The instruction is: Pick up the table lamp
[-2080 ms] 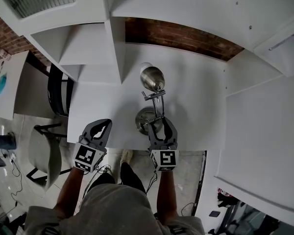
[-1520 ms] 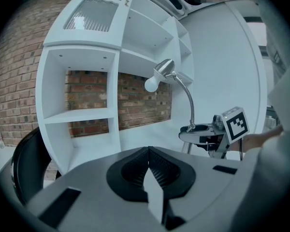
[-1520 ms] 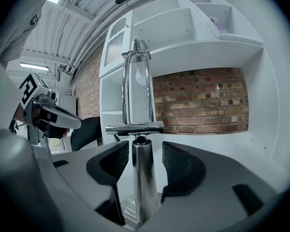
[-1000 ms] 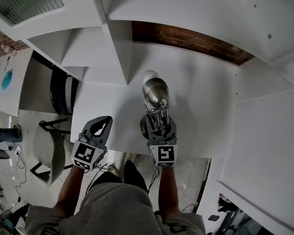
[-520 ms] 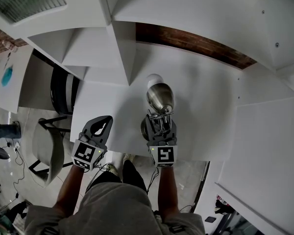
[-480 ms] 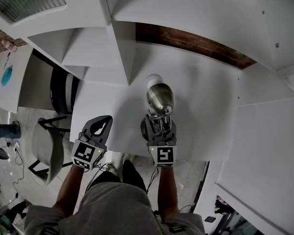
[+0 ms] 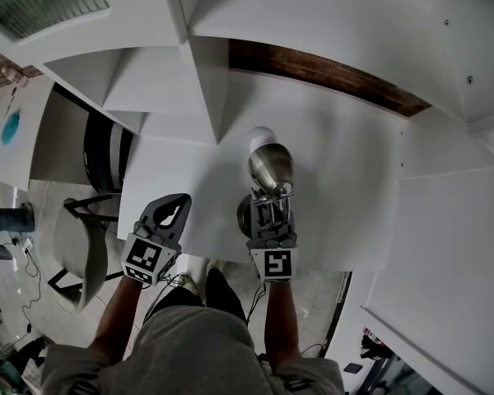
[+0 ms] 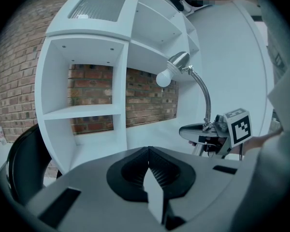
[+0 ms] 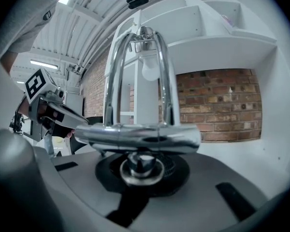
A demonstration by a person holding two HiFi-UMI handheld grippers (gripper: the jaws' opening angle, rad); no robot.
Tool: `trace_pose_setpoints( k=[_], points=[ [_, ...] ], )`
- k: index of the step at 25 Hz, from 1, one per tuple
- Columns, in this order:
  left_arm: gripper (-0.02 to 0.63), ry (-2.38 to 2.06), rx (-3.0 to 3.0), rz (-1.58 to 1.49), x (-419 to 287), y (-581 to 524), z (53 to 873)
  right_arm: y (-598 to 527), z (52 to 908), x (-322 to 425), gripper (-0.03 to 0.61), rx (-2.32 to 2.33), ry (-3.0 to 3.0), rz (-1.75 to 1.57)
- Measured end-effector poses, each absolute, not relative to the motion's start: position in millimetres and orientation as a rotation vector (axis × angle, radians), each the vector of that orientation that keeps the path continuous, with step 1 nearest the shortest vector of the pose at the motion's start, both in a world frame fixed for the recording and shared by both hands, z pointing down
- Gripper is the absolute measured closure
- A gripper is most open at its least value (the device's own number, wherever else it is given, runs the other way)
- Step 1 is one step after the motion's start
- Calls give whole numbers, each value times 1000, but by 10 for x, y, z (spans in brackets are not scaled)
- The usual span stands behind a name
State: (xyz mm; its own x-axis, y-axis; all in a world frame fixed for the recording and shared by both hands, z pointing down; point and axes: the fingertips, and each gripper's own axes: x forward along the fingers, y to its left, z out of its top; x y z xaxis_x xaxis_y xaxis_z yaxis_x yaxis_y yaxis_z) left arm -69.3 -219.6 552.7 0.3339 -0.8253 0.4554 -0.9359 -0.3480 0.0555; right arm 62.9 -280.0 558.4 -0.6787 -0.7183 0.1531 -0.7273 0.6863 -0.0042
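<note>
The table lamp (image 7: 271, 165) has a brushed-metal shade, a white bulb, a curved double-rod neck and a round metal base (image 7: 245, 214); it stands on the white table (image 7: 346, 179). My right gripper (image 7: 271, 210) reaches in level at the foot of the neck, and its jaws are closing around the stem. In the right gripper view the lamp base (image 9: 140, 137) fills the middle and the stem's knob sits between the right gripper's (image 9: 141, 170) jaws. My left gripper (image 7: 174, 205) hovers shut and empty at the table's front edge, left of the lamp (image 8: 204, 98).
A white shelf unit (image 7: 160, 72) stands on the table's left rear, with a brick wall (image 7: 313, 66) behind. White panels (image 7: 445, 220) close off the right. A black chair (image 7: 99, 151) and a grey one (image 7: 78, 253) stand left of the table.
The right gripper moved forward to the lamp's stem, and its jaws narrowed from wide open onto it. The left gripper has stayed in place.
</note>
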Motion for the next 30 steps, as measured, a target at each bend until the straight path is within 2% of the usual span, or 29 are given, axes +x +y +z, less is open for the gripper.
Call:
trace_pose_setpoints(
  k=[4, 9, 30],
  points=[
    [611, -1581, 2306, 491, -694, -2199, 5496, -2797, 5563, 637, 557, 1190, -2760, 58],
    [611, -1585, 2296, 495, -735, -2172, 5501, -2763, 5594, 655, 557, 1133, -2686, -69],
    [611, -1619, 2303, 498, -776, -2085, 5472, -2788, 5469, 705, 557, 1214, -2680, -184]
  ],
)
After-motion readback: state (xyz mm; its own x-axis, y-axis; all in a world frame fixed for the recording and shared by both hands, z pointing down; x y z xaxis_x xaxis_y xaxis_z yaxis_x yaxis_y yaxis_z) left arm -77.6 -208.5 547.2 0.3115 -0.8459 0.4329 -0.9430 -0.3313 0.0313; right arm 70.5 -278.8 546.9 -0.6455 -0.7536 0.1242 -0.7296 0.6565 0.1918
